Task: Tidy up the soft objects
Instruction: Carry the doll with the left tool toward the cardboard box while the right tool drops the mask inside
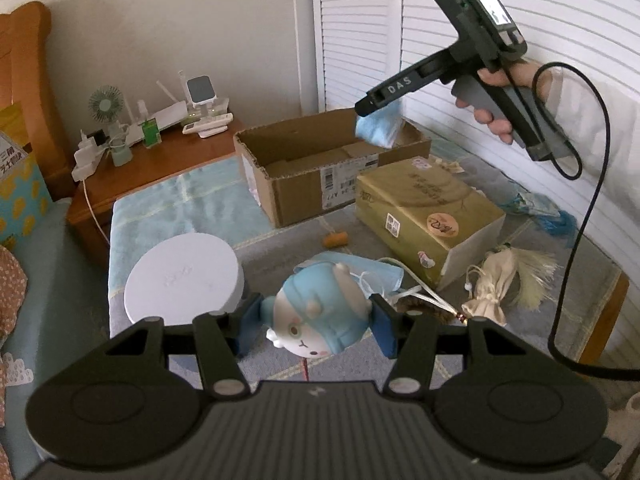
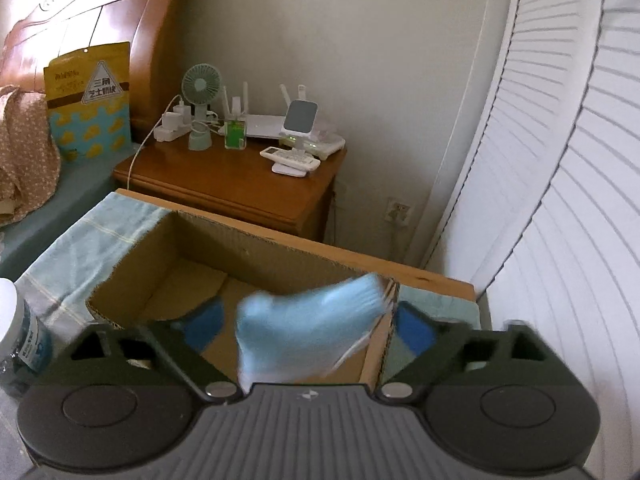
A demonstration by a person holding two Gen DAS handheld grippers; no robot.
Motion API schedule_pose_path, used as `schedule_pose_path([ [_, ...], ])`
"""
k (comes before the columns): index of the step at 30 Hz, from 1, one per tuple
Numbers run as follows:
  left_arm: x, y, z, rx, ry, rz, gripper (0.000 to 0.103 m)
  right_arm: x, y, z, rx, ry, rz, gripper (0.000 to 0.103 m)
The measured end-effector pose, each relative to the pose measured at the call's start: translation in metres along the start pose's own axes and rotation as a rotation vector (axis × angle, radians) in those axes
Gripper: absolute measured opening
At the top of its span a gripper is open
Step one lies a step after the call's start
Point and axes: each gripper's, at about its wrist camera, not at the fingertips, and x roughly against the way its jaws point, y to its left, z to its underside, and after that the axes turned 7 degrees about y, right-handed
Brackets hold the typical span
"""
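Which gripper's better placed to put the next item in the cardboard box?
Left. The left gripper is clamped on the blue plush toy, ready to carry. The right gripper is open over the cardboard box, its blue face mask loose between the fingers.

Blue face mask (image 2: 308,328): showing motion-blurred at lower centre of the right wrist view, its lower edge disappearing behind the gripper body.
Right gripper (image 2: 310,326) pads: smearing too.
Clear bottle (image 2: 20,336): being cut off by the left edge.
Shipping label (image 1: 334,182) on the cardboard box (image 1: 304,184): print reading too small.
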Motion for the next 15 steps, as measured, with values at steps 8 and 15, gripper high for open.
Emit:
schedule_pose_path([
  [8,0.001,-0.007,-0.005,-0.017,0.001,0.001,0.056,0.032,-0.006,0.033,-0.083,-0.032,-0.001,0.103],
  [15,0.006,-0.012,-0.017,-0.051,-0.004,0.002,0.056,0.08,0.005,0.08,-0.128,-0.049,-0.013,0.103],
])
